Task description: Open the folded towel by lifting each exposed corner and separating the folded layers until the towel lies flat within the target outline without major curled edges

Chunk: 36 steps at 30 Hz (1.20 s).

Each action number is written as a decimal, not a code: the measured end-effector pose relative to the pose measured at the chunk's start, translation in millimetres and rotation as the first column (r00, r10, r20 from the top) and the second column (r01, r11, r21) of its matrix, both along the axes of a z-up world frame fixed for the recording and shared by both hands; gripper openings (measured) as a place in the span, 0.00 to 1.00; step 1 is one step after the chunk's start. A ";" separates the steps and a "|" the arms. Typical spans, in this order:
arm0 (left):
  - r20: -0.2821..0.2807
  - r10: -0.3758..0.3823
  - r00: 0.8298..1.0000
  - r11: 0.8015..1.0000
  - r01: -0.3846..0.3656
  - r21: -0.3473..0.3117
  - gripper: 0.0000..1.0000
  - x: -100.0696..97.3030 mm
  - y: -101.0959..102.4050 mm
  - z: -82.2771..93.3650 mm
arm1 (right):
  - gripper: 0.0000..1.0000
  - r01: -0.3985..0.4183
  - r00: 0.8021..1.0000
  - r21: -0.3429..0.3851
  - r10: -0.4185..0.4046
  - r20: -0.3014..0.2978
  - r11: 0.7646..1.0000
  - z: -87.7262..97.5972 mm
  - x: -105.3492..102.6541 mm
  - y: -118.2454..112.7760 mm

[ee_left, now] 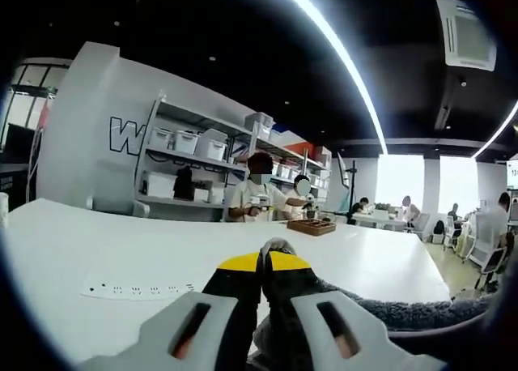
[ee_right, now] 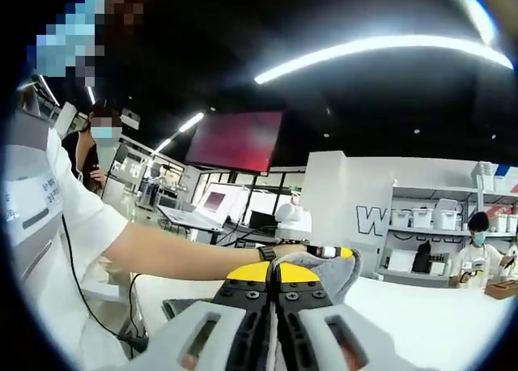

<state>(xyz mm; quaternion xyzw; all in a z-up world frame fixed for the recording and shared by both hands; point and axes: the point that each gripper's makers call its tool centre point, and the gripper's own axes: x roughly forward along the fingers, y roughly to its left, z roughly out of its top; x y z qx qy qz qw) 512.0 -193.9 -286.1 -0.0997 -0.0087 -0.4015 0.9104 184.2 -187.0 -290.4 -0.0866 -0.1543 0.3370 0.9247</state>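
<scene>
My left gripper (ee_left: 263, 262) and right gripper (ee_right: 273, 272) each pinch the grey towel (ee_left: 380, 310), which apparently spans sideways between them above the table (ee_left: 97, 241).

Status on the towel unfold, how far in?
Done: both corners pinched. In hand: the left hand-held gripper and the right hand-held gripper are each shut on grey towel, lifted above the white table. Left: spread it flat in the outline; no flat towel visible.

Left claw (ee_left: 261, 267): pale grey moulded jaw arms with dark slots, black inner faces, yellow tips. Right claw (ee_right: 275, 275): same build, small screws on black plates. Person's white short sleeve (ee_right: 77, 205); dark wristwatch (ee_right: 268, 253).
</scene>
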 end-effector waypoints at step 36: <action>-0.006 -0.058 0.998 0.998 0.058 0.008 0.00 -5.9 -48.5 19.4 | 0.00 0.108 0.994 -0.076 -0.105 0.043 0.991 -5.2 -5.3 -22.3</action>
